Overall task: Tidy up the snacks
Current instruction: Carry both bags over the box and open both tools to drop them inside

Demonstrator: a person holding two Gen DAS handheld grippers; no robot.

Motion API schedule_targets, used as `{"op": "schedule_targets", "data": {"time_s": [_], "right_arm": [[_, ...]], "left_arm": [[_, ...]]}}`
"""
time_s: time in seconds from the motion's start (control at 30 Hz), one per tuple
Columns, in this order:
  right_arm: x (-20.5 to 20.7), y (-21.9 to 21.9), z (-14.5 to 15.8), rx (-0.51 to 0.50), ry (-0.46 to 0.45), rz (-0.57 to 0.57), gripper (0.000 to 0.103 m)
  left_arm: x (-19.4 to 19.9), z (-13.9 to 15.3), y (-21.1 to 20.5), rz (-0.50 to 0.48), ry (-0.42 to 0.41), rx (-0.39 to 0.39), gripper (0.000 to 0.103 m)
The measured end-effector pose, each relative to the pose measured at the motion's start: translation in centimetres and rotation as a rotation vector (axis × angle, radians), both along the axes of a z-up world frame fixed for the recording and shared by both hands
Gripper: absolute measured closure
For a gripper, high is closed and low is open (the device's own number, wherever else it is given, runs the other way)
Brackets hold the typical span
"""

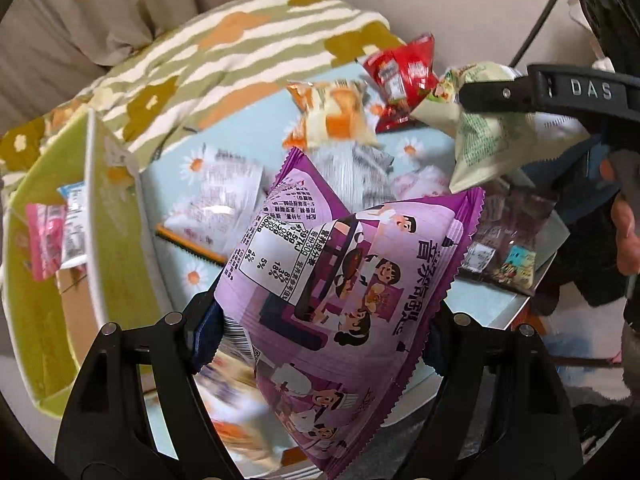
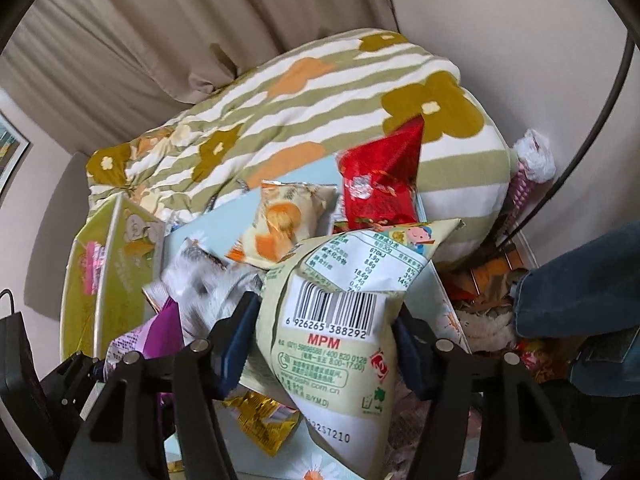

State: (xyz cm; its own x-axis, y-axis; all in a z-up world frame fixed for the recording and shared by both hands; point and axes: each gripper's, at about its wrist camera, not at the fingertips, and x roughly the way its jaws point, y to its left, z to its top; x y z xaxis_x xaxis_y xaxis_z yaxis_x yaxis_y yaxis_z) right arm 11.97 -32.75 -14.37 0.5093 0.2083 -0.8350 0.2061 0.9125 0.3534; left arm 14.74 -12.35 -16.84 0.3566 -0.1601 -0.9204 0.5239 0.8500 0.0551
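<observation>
Beige curtain [image 2: 160, 32], plain wall [image 2: 500, 20], flowered striped quilt [image 2: 304, 108] (rumpled), framed picture [image 2: 10, 144]

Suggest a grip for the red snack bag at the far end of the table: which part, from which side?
Judging by its pose, take the red snack bag by its upper crimped corner, coming from above. It stands tilted against the striped pillow, so that corner sticks up free, while the orange-and-white bag crowds its lower left side.

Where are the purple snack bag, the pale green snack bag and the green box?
purple snack bag [image 1: 340, 304]: left wrist view, on its printed front panel.
pale green snack bag [image 2: 332, 344]: right wrist view, just below the barcode.
green box [image 1: 116, 240]: left wrist view, on its outer side wall.
</observation>
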Motion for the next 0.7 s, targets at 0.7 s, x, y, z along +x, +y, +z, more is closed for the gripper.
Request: {"op": "schedule_targets", "data": {"time_s": [0.7], "right_arm": [[1.7, 12.6, 8.2, -0.005, -0.213, 0.344, 0.044]], "left_arm": [[0.3, 9.7, 12.9, 0.374, -0.213, -0.123, 0.025]]}}
